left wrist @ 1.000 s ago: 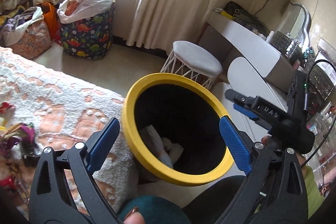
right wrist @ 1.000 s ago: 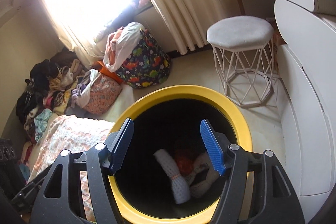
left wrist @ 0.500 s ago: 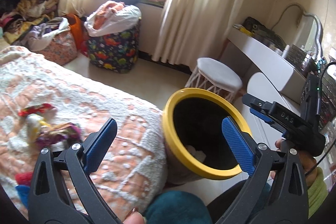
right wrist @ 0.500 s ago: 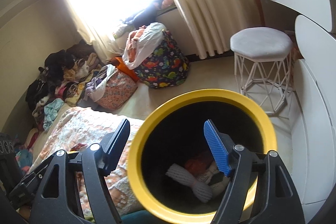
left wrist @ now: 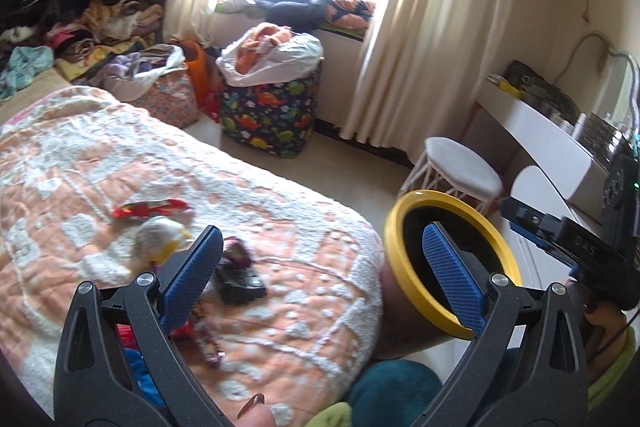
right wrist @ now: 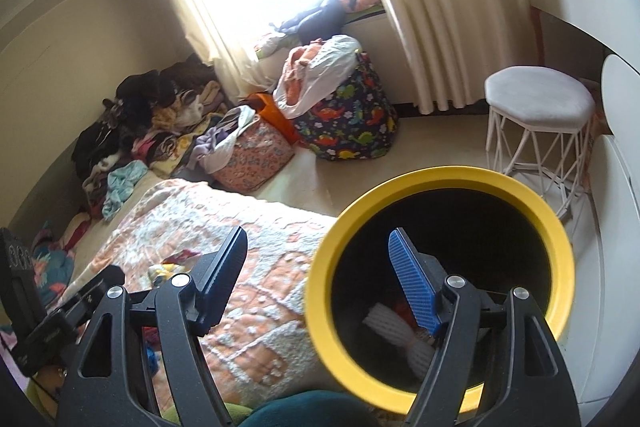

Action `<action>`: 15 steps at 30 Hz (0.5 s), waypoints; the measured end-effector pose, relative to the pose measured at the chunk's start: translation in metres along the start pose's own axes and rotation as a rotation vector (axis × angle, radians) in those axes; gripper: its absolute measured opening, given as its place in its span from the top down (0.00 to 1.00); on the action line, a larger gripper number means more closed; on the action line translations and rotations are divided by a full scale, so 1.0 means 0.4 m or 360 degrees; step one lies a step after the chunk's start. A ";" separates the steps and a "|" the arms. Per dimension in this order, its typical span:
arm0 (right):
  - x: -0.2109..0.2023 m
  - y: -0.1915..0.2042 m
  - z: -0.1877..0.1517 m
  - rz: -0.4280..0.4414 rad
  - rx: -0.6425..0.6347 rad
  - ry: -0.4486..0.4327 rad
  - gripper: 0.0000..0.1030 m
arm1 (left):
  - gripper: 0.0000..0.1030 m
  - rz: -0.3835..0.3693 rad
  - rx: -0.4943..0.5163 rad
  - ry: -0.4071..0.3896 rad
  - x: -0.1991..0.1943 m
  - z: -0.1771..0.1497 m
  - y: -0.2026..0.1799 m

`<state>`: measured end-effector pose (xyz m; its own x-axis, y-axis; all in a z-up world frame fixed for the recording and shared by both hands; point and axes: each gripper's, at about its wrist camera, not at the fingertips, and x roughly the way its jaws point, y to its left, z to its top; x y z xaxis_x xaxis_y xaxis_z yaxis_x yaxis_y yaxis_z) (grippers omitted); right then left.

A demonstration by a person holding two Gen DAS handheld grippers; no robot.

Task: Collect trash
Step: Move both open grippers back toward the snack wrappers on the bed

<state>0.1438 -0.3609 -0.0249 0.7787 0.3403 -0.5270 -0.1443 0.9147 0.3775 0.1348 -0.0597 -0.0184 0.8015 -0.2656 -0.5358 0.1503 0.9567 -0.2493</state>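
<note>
Left wrist view has been swung from the yellow-rimmed bin [left wrist: 452, 259] toward wrappers [left wrist: 149, 207] on the bedspread [left wrist: 280, 227], so another pickup is judged next; both the left gripper [left wrist: 320, 275] and right gripper [right wrist: 320, 279] are spread wide, empty.

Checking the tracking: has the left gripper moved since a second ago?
Yes. The left gripper swung leftward: the bin slid from centre frame to its right finger, and the wrappers on the bed now lie ahead.
</note>
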 end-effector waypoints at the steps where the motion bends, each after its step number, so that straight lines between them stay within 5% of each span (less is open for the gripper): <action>1: 0.001 0.007 -0.002 0.0007 -0.0008 0.0003 0.31 | 0.11 0.0016 -0.0010 -0.0006 -0.005 -0.001 0.009; 15: 0.031 0.140 -0.054 0.0145 -0.0153 0.0107 0.31 | 0.11 0.0190 -0.0160 -0.0046 -0.039 0.006 0.152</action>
<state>0.1321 -0.3009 -0.0266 0.7177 0.4335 -0.5449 -0.2727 0.8950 0.3529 0.1328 0.0027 -0.0233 0.8267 -0.1457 -0.5434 -0.0045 0.9641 -0.2654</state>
